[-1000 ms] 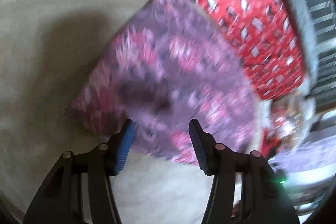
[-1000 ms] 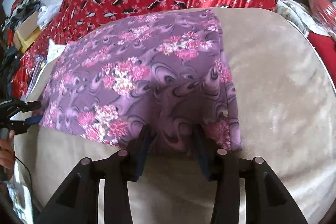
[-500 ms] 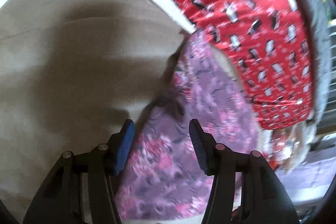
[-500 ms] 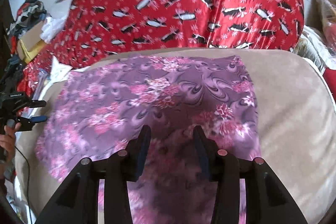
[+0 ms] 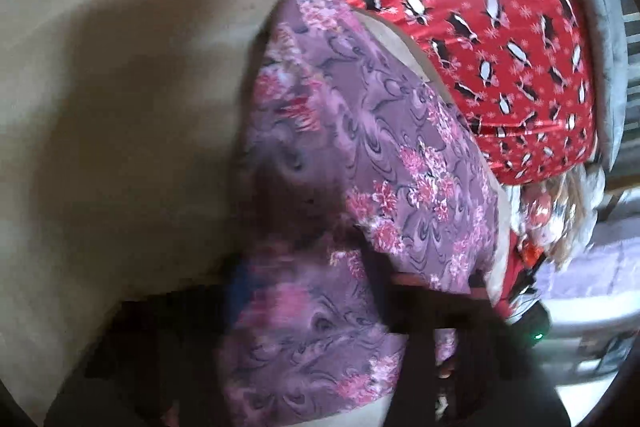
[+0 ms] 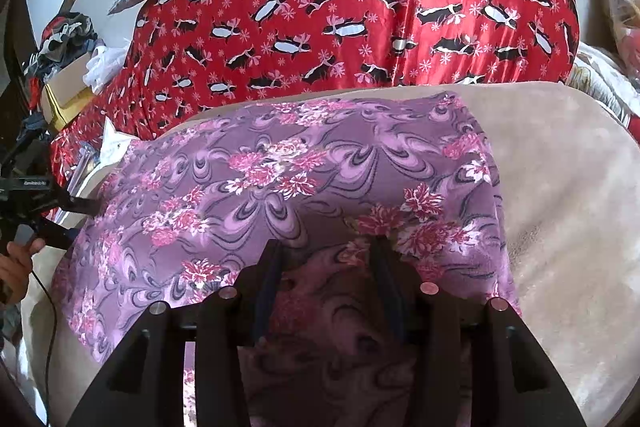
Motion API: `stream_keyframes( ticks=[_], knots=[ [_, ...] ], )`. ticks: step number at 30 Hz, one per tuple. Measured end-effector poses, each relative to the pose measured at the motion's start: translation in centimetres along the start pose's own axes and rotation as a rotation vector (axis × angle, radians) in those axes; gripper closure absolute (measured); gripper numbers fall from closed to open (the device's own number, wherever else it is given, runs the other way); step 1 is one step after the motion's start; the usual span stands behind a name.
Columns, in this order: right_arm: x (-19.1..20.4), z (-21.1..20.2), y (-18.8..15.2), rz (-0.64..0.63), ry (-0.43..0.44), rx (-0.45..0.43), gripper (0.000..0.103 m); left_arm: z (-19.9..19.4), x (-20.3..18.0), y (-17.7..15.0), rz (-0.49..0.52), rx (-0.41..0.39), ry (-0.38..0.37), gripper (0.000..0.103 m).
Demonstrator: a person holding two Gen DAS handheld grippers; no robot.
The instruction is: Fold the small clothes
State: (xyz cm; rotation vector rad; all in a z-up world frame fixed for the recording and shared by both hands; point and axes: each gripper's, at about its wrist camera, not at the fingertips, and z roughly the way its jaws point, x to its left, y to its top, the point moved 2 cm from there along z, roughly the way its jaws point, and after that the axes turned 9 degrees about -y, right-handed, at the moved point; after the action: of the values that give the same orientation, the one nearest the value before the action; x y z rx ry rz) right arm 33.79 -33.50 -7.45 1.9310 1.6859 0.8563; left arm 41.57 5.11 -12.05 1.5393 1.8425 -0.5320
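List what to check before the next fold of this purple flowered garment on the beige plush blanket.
Far half of the purple flowered garment lies smooth on the beige plush blanket: ok.
The right gripper has cloth between its fingers: ok.
Its grip is firm: cannot tell.
The left gripper, jaws just closing at the garment's edge, holds it: cannot tell.
Bare blanket lies right of the garment: ok.

Thin floral cloth (image 6: pixel 280 179), glossy red satin (image 6: pixel 360 7), matt plush blanket (image 6: pixel 560 187)
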Motion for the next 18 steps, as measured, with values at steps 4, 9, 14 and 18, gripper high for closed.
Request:
stream_keyframes(
  ticks=[4,9,14,18],
  knots=[
    [0.2,0.0,0.1,-0.011,-0.017,0.012,0.055,-1.0,-1.3,-0.6,0.006,-0.025,0.043,0.091],
    [0.4,-0.7,1.0,0.0,-0.037,0.05,0.056,-2.7,-5.7,-1.7,0.045,-0.06,-0.034,0.092],
    [-1.0,-1.9,1.4,0.068,-0.01,0.067,0.056,-2.7,-11.2,-3.1,0.097,-0.061,-0.073,0.092],
    [-2.4,-3.1,1.5,0.046,-0.032,0.062,0.056,-1.4,-14.3,-3.9,0.099,-0.058,-0.098,0.092]
  ],
)
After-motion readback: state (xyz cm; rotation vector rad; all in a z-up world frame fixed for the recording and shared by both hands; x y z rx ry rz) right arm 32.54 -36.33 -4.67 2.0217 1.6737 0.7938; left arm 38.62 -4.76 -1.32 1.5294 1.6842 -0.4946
